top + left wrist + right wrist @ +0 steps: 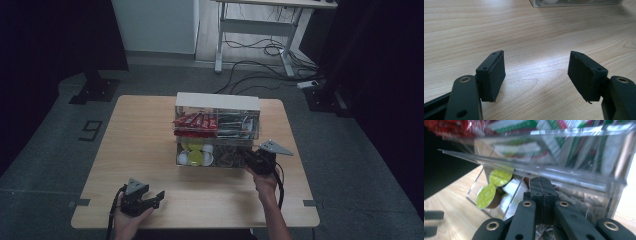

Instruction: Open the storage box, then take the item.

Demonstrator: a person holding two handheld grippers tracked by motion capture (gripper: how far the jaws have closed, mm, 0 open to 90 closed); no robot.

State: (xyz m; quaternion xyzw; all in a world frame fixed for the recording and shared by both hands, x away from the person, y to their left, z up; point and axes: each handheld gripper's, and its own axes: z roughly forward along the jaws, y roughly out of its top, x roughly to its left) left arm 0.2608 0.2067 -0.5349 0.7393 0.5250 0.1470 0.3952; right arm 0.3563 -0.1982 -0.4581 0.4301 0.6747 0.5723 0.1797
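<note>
At the table's far middle: clear organizer (217, 131), two tiers, white back panel. Upper tier, left section: red packets (196, 121); right section: green-and-white sachets (235, 125), leaning. Lower tier, left section: capsules (196, 153), yellow-green and white lids, lying jumbled; right section: pale bags (579, 202) with strings, contents otherwise hard to make out. Right gripper (541, 185): at the open front of the lower right section, tips level with the tier's edge, jaws pressed flat together with nothing seen between them; held by a hand coming from the near edge. Left gripper (536, 72): well apart from the organizer, near the table's front left corner, low over bare wood, jaws spread, nothing between them. Table (140, 150): light wood grain, standing on grey floor.
</note>
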